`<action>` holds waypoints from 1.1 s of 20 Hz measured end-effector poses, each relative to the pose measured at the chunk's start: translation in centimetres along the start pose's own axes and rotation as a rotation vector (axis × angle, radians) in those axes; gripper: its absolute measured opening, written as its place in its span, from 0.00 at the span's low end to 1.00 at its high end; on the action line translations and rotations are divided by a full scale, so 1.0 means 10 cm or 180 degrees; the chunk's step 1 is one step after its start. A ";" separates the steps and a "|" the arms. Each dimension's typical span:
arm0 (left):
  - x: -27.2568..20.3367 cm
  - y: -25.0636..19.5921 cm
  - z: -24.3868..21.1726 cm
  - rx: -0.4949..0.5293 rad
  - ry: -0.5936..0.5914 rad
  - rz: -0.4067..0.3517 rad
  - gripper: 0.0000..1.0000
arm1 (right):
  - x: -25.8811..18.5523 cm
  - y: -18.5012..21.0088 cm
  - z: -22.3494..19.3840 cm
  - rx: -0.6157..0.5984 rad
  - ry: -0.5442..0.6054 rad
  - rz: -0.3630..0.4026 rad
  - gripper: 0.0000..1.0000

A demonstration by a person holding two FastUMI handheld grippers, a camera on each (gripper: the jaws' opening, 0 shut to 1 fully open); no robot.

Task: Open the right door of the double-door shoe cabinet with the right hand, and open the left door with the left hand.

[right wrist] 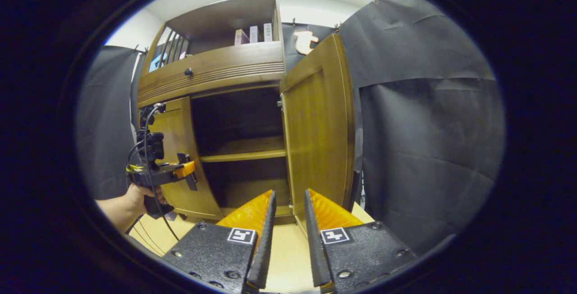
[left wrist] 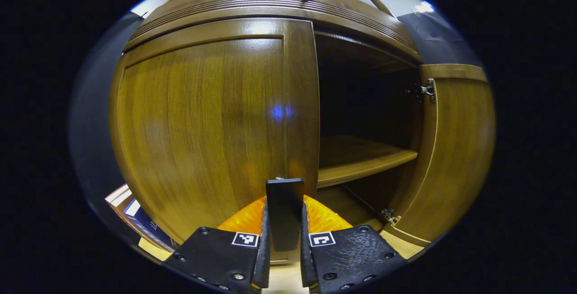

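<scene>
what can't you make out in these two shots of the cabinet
- Upper compartment of the brown wooden shoe cabinet, left gripper view: too dark to see its back or contents.
- Black handle on the closed left door, left gripper view: the left gripper jaws cover its lower part.
- Small boxes on the top shelf, right gripper view: too small to identify.

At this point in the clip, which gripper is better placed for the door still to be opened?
Left. The left gripper is shut on the closed left door's black handle. The right door already stands open, and the right gripper is back from it, empty.
</scene>
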State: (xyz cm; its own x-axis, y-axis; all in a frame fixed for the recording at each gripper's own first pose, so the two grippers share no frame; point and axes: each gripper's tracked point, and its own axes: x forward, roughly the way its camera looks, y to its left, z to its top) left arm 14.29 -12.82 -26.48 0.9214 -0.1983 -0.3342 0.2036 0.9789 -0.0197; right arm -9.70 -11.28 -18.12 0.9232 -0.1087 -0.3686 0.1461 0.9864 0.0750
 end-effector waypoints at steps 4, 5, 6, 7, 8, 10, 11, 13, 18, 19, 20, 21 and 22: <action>-0.18 0.00 -0.03 -0.0027 -0.0011 -0.0026 0.27 | 0.05 0.06 -0.01 -0.0058 0.0005 0.0008 0.50; -0.22 0.00 -0.04 -0.0026 -0.0012 -0.0024 0.27 | 0.08 0.08 -0.01 -0.0064 0.0001 0.0010 0.52; -0.28 0.00 -0.05 -0.0025 -0.0013 -0.0029 0.27 | 0.10 0.10 0.00 -0.0065 0.0004 0.0019 0.53; -0.32 0.01 -0.06 -0.0047 -0.0001 -0.0034 0.26 | 0.13 0.14 0.01 -0.0065 0.0001 0.0054 0.53; -0.38 0.01 -0.07 -0.0073 0.0007 -0.0030 0.26 | 0.14 0.20 0.01 -0.0065 -0.0008 0.0108 0.53; -0.50 0.03 -0.09 -0.0060 0.0001 0.0018 0.27 | 0.17 0.29 -0.03 -0.0074 0.0002 0.0200 0.52; -0.56 0.05 -0.09 -0.0055 -0.0006 0.0038 0.27 | 0.19 0.35 -0.06 -0.0090 0.0015 0.0251 0.52; -0.67 0.06 -0.11 -0.0110 0.0004 0.0053 0.26 | 0.22 0.48 -0.09 -0.0149 0.0025 0.0352 0.53; -0.95 0.13 -0.16 -0.0114 0.0097 0.0159 0.27 | 0.25 0.76 -0.06 -0.0256 -0.0005 0.0607 0.52; -1.00 0.16 -0.17 -0.0125 0.0103 0.0179 0.26 | 0.26 0.79 -0.08 -0.0271 0.0002 0.0630 0.52; -1.06 0.19 -0.18 -0.0148 0.0112 0.0205 0.26 | 0.25 0.82 -0.12 -0.0283 0.0011 0.0658 0.52; -1.13 0.22 -0.18 -0.0169 0.0123 0.0234 0.26 | 0.24 0.84 -0.16 -0.0297 0.0022 0.0664 0.52; -1.19 0.25 -0.19 -0.0190 0.0130 0.0260 0.26 | 0.25 0.85 -0.18 -0.0309 0.0034 0.0669 0.53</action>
State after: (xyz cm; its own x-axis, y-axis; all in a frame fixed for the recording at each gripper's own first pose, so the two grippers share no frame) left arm 3.21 -7.92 -24.34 0.9197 -0.1166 -0.3749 0.1070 0.9932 -0.0465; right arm -6.77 -2.95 -20.10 0.9259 0.1012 -0.3640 -0.0843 0.9945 0.0619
